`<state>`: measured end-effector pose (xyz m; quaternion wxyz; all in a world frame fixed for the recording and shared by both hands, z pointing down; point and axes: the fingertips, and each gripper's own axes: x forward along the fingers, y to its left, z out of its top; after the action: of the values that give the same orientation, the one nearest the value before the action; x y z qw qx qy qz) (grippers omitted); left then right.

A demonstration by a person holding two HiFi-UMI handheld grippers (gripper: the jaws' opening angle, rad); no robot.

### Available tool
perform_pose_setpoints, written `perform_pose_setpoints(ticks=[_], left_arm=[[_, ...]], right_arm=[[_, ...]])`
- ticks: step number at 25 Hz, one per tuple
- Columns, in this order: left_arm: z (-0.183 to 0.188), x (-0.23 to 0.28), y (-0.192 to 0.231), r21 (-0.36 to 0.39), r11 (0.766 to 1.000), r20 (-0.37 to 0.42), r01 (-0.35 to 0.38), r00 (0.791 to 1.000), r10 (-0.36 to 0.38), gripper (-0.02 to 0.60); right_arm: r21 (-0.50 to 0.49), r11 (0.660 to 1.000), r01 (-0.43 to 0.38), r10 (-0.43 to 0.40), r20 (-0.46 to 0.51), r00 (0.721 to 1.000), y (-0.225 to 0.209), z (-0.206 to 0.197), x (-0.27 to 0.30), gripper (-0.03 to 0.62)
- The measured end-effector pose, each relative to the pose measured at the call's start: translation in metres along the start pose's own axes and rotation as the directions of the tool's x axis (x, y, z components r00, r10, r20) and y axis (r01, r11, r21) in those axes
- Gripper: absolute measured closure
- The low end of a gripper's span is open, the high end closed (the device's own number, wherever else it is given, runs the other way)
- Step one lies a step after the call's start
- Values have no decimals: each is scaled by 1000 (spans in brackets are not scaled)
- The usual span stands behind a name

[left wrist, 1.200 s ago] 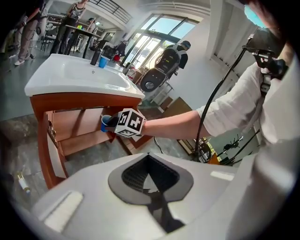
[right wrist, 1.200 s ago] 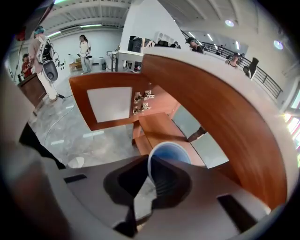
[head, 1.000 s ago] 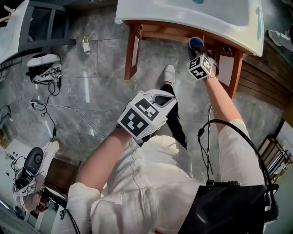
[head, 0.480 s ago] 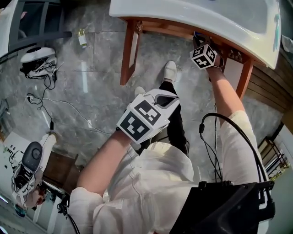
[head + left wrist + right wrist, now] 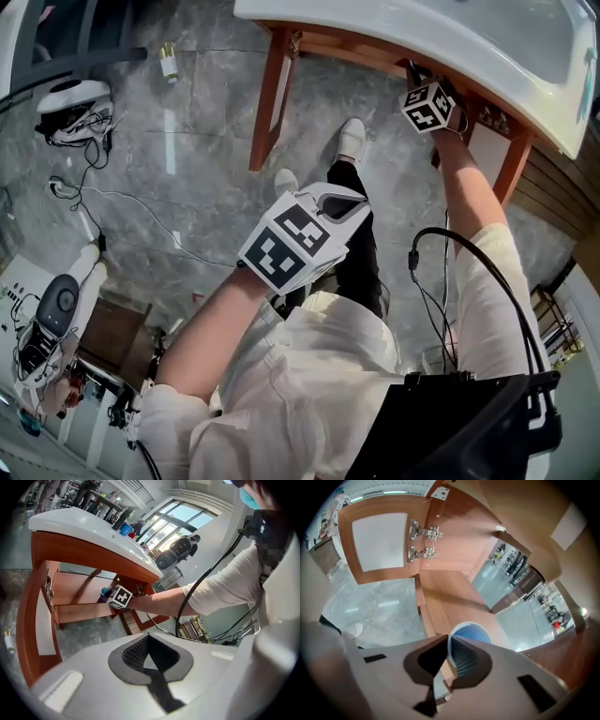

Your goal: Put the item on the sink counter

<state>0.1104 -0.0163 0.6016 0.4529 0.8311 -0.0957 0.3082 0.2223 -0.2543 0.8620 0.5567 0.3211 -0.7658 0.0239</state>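
Observation:
A blue cup (image 5: 469, 634) stands upright on the wooden shelf (image 5: 452, 599) of the cabinet under the white sink counter (image 5: 394, 33). My right gripper (image 5: 448, 654) is shut on its rim, one jaw inside the cup and one outside. In the head view only that gripper's marker cube (image 5: 430, 105) shows at the counter's edge; the cup is hidden there. The left gripper view shows the cup (image 5: 104, 592) beside the cube (image 5: 121, 596), below the counter (image 5: 84, 524). My left gripper (image 5: 343, 201) hangs in front of the person's body, shut and holding nothing (image 5: 148, 637).
The cabinet door (image 5: 377, 541) stands swung open at the right gripper's left. Another blue cup (image 5: 124, 529) and a dark tap (image 5: 119, 522) are on the counter. On the grey floor lie cables (image 5: 112, 211), a small bottle (image 5: 169, 64) and the person's white shoe (image 5: 352, 139).
My right gripper has gone further under the counter with the blue cup, which is now out of the head view. The left gripper has sunk slightly.

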Motion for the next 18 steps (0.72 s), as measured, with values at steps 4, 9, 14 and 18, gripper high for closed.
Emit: perform_pose_setpoints(ticks=[4, 9, 14, 18], left_arm=[[-4, 1, 1, -9, 1000, 4, -8, 1000, 8, 577], [-7, -2, 1, -18, 1000, 8, -10, 1000, 10, 577], [-5, -3, -1, -21, 1000, 12, -4, 1000, 5, 577], [-5, -5, -5, 4, 1000, -8, 6, 1000, -6, 577]], right_arm=[[-23, 1000, 11, -11, 1, 1000, -3, -2, 3, 574], [-20, 1000, 4, -4, -12, 1000, -3, -3, 4, 572], [-36, 999, 14, -15, -12, 1000, -2, -1, -3, 518], [-27, 999, 41, -41, -3, 999, -7, 1, -14, 511]])
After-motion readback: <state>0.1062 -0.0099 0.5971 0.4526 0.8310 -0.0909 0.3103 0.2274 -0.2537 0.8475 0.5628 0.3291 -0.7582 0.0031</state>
